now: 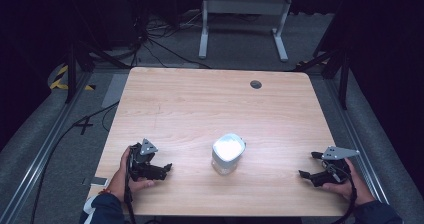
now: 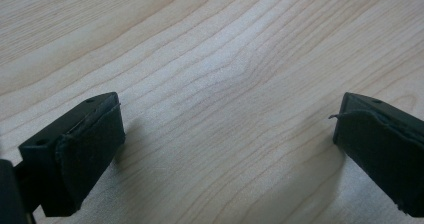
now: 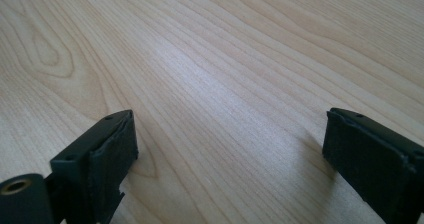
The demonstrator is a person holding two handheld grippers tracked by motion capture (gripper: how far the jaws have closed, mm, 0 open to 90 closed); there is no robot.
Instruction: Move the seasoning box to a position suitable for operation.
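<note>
Standing upright near the surface's [image 1: 200,104] near-middle, a white-lidded jar [image 1: 228,153] is sitting between the left claw [image 1: 162,170] and right claw [image 1: 310,166], both gaping empty, left slightly nearer.

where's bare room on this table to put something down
The whole far half, from the white container back to the round hole, is bare. So are the strips between it and the left gripper and the right gripper. The near edge is busiest.

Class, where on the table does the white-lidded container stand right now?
In the high view, the container stands near the table's front edge, roughly midway between the left gripper and right gripper, touching neither.
</note>
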